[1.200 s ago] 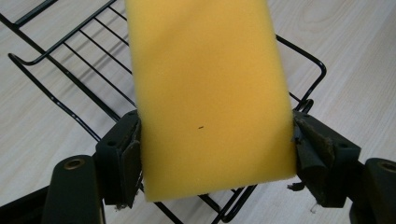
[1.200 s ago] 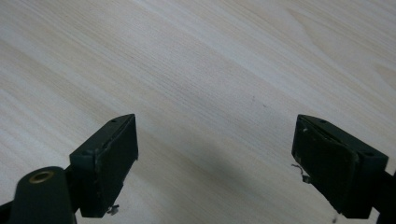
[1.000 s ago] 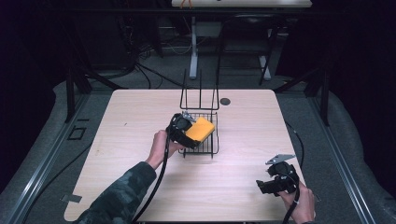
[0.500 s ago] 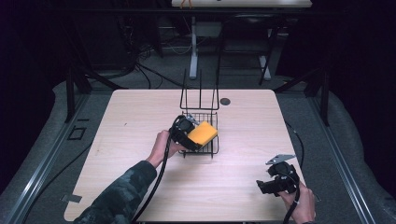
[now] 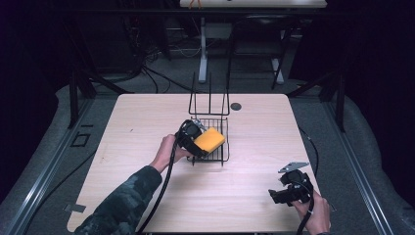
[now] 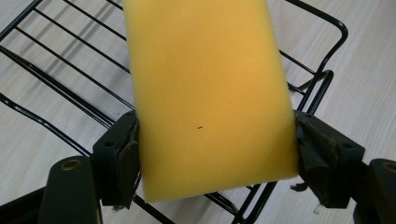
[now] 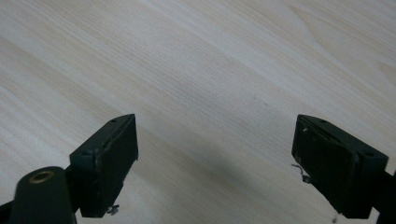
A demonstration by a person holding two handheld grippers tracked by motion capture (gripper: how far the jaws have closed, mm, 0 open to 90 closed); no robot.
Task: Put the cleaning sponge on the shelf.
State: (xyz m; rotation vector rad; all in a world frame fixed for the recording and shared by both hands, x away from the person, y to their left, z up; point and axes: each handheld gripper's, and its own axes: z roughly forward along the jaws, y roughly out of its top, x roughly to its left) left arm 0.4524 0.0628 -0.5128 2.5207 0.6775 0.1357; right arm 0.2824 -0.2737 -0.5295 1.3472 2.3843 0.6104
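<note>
On the pale wooden table (image 5: pixel 147 122), a black wire rack (image 5: pixel 210 105) lies beneath the yellow foam sponge (image 5: pixel 209 139). The left gripper (image 6: pixel 215 140) pinches it. The right gripper (image 7: pixel 215 154) gapes empty over bare wood.

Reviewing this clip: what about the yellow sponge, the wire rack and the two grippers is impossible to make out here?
- Yellow foam sponge: its far end is cut off by the top edge of the left gripper view.
- Black wire rack: in the high view the sponge covers part of its floor, so whether the sponge touches the wires is unclear.
- Left gripper: in the high view its jaws are hidden by the sponge.
- Right gripper: too small in the high view to judge its opening.
</note>
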